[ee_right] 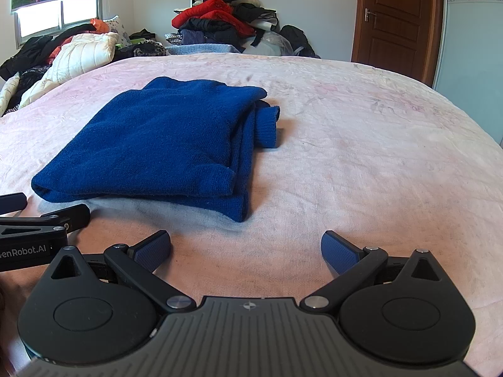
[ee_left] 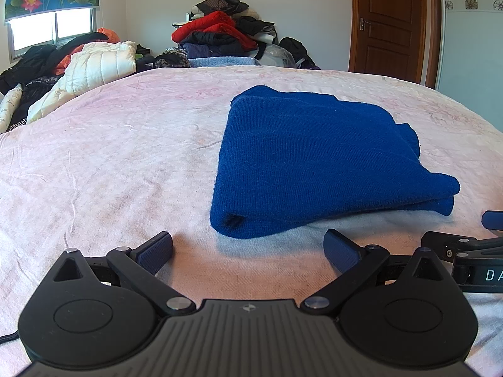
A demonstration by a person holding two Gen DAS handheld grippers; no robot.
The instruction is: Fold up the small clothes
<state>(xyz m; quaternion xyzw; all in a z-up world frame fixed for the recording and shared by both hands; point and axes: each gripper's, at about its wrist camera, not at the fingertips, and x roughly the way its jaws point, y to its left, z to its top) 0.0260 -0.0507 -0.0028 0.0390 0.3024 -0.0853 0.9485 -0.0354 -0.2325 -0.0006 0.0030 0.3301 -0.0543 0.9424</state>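
A blue knitted sweater (ee_left: 314,157) lies folded into a thick rectangle on the pink bedsheet (ee_left: 110,163). In the right wrist view the sweater (ee_right: 163,144) sits left of centre, with a ribbed cuff (ee_right: 267,125) sticking out at its right side. My left gripper (ee_left: 248,246) is open just in front of the sweater's near edge, nothing between its fingers. My right gripper (ee_right: 245,248) is open too, over bare sheet to the right of the sweater's near corner. Each gripper shows at the edge of the other's view.
A pile of red, black and blue clothes (ee_left: 220,37) is heaped at the far end of the bed. A white quilted jacket (ee_left: 94,69) and dark garments lie at the far left under a window (ee_left: 47,28). A brown door (ee_left: 389,22) stands at the back right.
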